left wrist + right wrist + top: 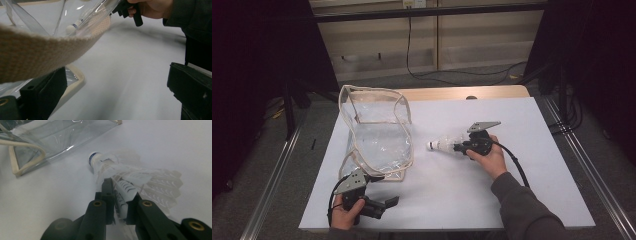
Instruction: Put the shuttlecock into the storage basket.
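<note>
My right claw [460, 148]: clamped on the feather skirt of a white shuttlecock [443, 145], jaws pinched tight on the feathers in the right gripper view [119, 202].
Shuttlecock: held over the middle of the table, just right of the bag, lying on its side with its cork nose pointing left toward the bag; the nose carries a blue band [93, 155].
My left claw [387, 203]: jaws wide apart and holding nothing, down at the near-left edge of the table, pointing right.
Bag: a clear plastic bag [377, 135] with beige woven trim, on the left half of the table, its mouth gaping upward; its near end lies just beyond my left claw.
Strap: a beige woven strap [37, 50] of the bag crosses close in front of my left claw's camera, above the left jaw; I cannot tell if it touches.
Table: white top [492, 200], bare on the right side.
My right hand [489, 157]: wrapped around the gripper handle, dark sleeve behind it.
</note>
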Motion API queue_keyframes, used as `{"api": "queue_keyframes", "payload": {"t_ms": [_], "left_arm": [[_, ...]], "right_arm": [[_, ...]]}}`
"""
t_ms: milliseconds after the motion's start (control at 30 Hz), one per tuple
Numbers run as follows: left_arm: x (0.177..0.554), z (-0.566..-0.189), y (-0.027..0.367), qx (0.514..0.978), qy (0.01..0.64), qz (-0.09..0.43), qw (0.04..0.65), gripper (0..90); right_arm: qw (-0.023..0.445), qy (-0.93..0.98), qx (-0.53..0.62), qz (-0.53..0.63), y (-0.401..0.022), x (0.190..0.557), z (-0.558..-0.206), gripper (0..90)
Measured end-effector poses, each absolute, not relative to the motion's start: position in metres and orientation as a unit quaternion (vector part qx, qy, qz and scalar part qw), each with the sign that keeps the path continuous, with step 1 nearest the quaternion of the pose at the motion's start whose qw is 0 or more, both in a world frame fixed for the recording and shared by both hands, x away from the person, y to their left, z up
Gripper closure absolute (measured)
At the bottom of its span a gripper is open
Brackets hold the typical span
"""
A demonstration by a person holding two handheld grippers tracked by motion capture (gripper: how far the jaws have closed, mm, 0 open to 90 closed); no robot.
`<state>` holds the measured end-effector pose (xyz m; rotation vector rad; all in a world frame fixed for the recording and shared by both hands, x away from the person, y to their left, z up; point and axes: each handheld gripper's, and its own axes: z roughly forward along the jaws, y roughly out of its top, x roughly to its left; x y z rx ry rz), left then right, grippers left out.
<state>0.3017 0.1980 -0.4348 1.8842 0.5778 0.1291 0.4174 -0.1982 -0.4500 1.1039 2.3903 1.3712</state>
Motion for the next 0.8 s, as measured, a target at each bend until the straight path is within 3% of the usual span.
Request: {"api": "queue_keyframes", "payload": {"t_ms": [800], "left_arm": [[0.301, -0.435, 0.197, 0.797, 0.244, 0.055, 0.550, 2.7]], "right_arm": [[0.089, 0.801, 0.371, 0.461, -0.209, 0.404, -0.447, 60.6]]}}
